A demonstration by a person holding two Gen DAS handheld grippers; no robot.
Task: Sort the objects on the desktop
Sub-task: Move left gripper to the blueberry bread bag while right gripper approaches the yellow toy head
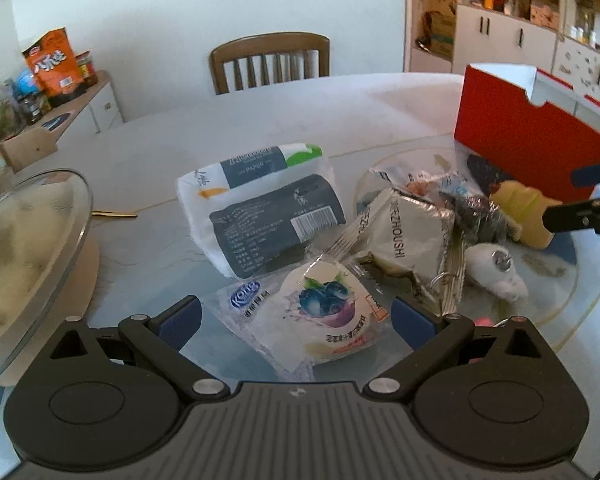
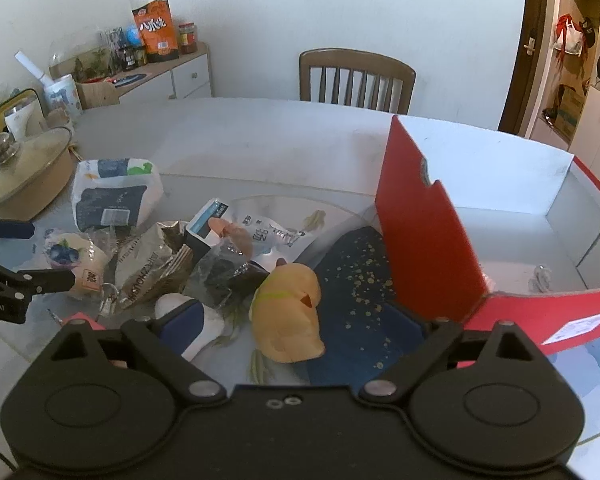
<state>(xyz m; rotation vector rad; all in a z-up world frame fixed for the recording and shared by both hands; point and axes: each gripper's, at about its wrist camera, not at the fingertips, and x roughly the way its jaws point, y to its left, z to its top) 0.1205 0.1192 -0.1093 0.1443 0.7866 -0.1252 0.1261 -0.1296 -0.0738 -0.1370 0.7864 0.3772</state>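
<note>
My left gripper (image 1: pixel 294 306) is open and low over the table, with a blueberry snack packet (image 1: pixel 324 312) lying between its blue pads, which do not press on it. Behind the packet lie a tissue pack (image 1: pixel 260 200) and a silver foil packet (image 1: pixel 408 240). My right gripper (image 2: pixel 304 324) stands wide open around a yellow plush toy (image 2: pixel 288 312), apart from it on both sides. A white plush keyring (image 1: pixel 496 276) lies beside the toy. The open red box (image 2: pixel 424 232) stands at the right. In the left wrist view the right gripper (image 1: pixel 584 196) shows at the right edge.
A glass-lidded pot (image 2: pixel 20 168) sits at the left of the table, chopsticks (image 1: pixel 114 213) beside it. A blue speckled mat (image 2: pixel 360 280) lies under the toy. A wooden chair (image 1: pixel 270 60) stands behind the table, and a sideboard holds an orange snack bag (image 1: pixel 54 66).
</note>
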